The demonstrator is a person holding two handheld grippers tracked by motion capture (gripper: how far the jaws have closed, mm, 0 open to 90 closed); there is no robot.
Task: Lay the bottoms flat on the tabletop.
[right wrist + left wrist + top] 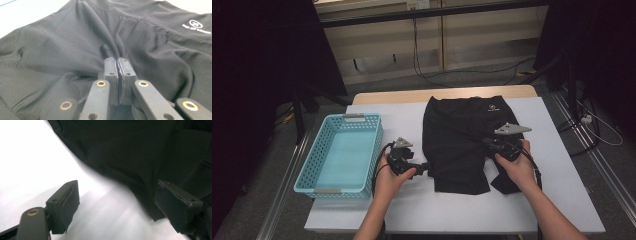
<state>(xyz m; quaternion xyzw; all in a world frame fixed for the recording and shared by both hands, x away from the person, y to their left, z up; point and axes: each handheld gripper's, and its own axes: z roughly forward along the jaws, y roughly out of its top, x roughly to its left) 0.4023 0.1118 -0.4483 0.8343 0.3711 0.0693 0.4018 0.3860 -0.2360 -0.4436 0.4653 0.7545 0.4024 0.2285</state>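
Two grippers: left gripper (pixel 424 167) jaws held wide, empty; right gripper (pixel 488 142) jaws shut on a fabric ridge.
Shorts (pixel 462 145): spread on the worktop (pixel 542 200), long axis 12 to 6.
Relation: hem edge lies at 3 o'clock of the left jaws.
Right gripper view: pinched fold (pixel 110 51), logo (pixel 196 25).
Basket (pixel 307 170): at 9 o'clock.

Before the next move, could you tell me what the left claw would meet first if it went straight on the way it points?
Probably the black shorts: the left claw stands open, with the garment's edge just ahead over the white table.
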